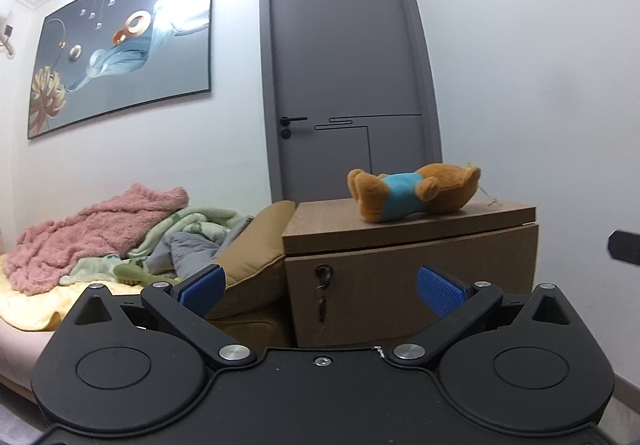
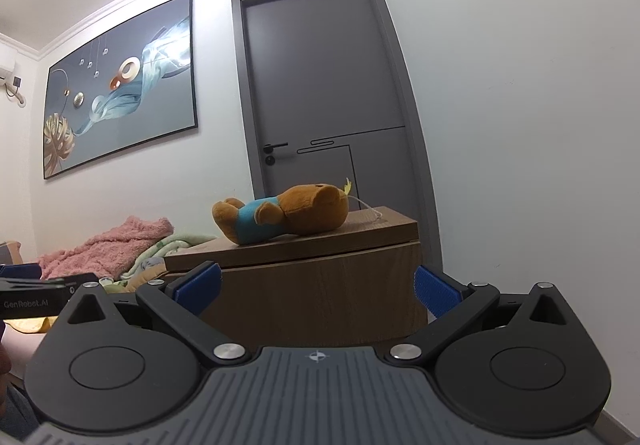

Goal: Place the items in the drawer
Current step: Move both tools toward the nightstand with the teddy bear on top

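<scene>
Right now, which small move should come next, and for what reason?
Probably bring the open left gripper forward to the drawer front to pull it open. The drawer looks closed, a key hangs in its lock, and the plush bear lies on the cabinet top. The right gripper is open and empty.

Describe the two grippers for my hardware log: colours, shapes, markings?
Both share a black body, two round discs, angled black linkage arms with silver pivot bolts, and blue ribbed pads. The left gripper has a plain black centre plate; the right gripper has a grey ribbed one with a small crosshair mark. The left's side reads GenRobot.AI.
</scene>
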A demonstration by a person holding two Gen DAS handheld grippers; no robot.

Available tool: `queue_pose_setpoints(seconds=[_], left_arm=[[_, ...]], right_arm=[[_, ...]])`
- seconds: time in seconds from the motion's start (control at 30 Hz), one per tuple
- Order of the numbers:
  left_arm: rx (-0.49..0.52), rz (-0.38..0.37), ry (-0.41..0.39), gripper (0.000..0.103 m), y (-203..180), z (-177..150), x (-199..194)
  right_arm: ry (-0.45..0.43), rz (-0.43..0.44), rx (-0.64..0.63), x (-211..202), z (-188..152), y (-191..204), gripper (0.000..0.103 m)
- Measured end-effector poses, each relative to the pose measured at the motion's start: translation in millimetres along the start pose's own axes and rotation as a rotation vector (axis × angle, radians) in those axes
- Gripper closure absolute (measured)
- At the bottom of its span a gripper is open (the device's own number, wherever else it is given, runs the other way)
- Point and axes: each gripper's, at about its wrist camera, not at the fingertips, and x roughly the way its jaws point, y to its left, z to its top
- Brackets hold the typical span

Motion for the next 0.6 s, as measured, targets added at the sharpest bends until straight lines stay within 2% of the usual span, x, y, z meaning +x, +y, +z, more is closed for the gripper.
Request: queue_pose_setpoints(seconds=[0.3,0.6], left_arm=[[-0.018,-0.061,0.003,0.001,-0.9,-1.6,18.2],[-0.019,-0.1,-0.006,0.001,12.3,-4.3,27.7]], right_arm=[[0.027,0.029,0.044,6.3,8.3,-7.2,0.0],[0.052,0.006,0.041,14.1,23.2,-2.2,0.0]])
